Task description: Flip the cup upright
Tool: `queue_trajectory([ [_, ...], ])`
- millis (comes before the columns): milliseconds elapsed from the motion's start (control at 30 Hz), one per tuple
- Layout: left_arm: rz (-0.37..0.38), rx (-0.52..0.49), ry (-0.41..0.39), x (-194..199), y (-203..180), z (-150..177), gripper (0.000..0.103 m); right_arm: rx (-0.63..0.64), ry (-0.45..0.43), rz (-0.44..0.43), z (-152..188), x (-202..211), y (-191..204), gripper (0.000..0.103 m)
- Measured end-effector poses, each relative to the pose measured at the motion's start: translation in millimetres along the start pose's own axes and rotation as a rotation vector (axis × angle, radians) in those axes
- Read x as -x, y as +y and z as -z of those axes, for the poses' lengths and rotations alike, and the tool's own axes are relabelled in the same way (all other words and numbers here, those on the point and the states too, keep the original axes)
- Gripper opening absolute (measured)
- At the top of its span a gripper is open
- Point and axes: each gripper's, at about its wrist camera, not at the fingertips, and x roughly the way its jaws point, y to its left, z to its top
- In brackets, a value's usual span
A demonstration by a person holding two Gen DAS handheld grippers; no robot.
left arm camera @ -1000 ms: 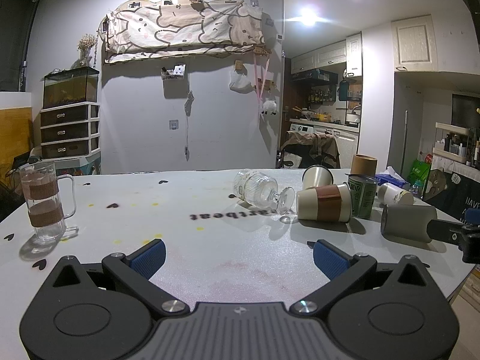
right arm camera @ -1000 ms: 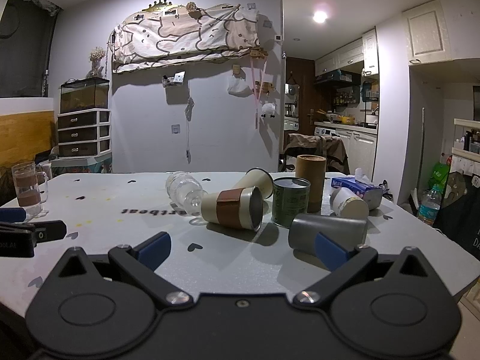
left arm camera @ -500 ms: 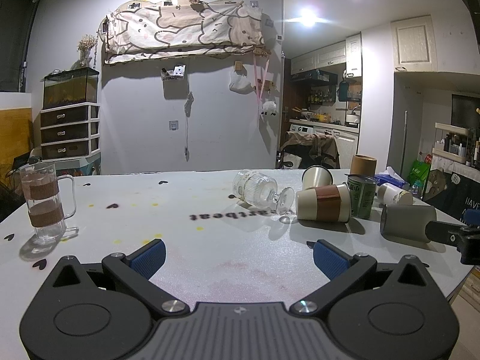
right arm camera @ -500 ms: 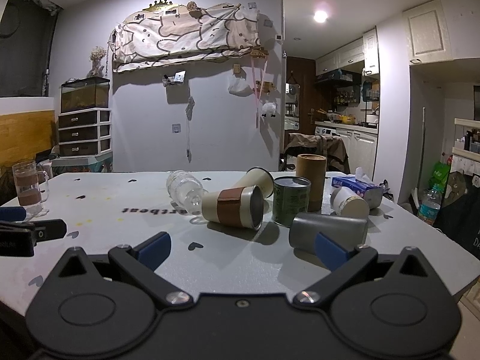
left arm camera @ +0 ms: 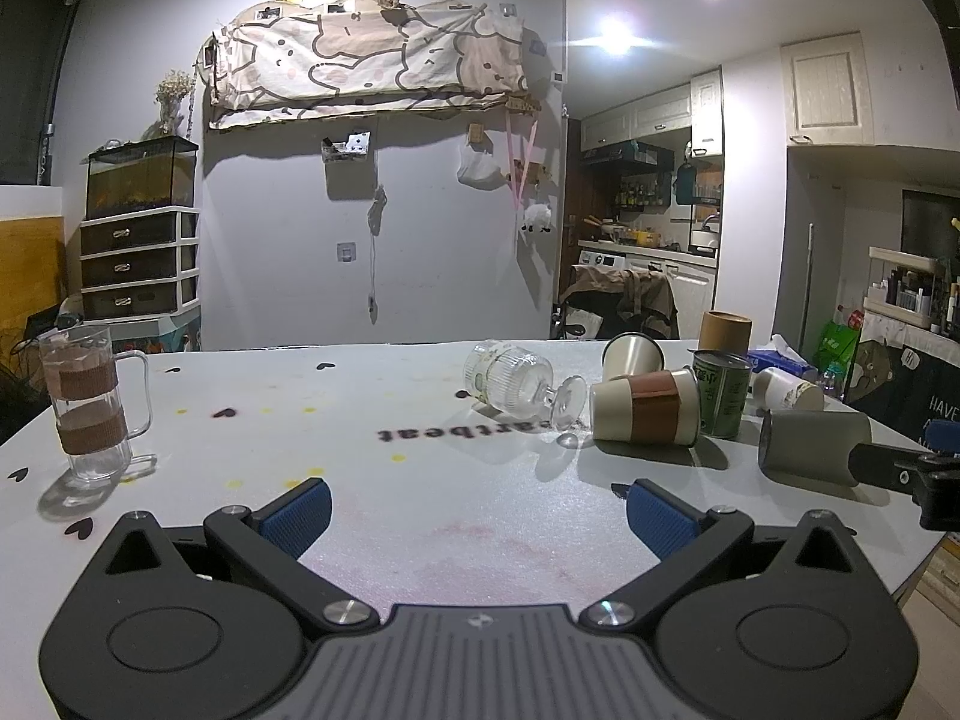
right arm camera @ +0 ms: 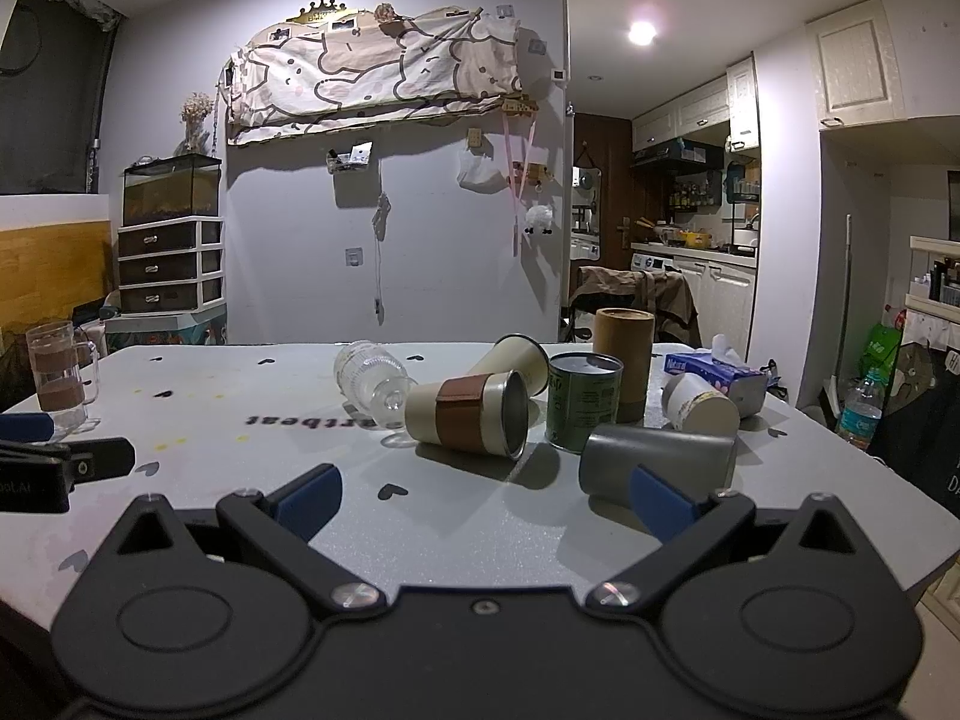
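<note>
At the far left of the table (left arm camera: 420, 516) a glass mug (left arm camera: 90, 402) stands upright, well apart from the rest, so it needs nothing. The left gripper (left arm camera: 474, 507) hovers low over bare tabletop with its jaws wide and nothing between them. Right of centre lies the clutter: a ribbed glass (right arm camera: 369, 381) on its side, then a banded cup (right arm camera: 468, 414) on its side with its mouth facing right, a cream cup (right arm camera: 516, 357) tilted behind it, an upright green can (right arm camera: 582, 399) and a brown tube (right arm camera: 624, 360). Nearest on the right is the grey cup (right arm camera: 657, 456), lying on its side with its long axis running left to right across the view. The right gripper (right arm camera: 486, 495), also spread wide and empty, has its right finger just in front of that cup; it lies ahead and to the right, so the right hand is clearly nearer, and I judge it the likely target
</note>
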Motion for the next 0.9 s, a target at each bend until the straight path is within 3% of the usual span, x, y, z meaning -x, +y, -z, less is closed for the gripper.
queue_trajectory([
  [900,0.0,0.0,-0.002,-0.1,0.2,0.2,0.103,0.0,-0.001,-0.001,-0.9,-0.4,-3.0,0.103],
])
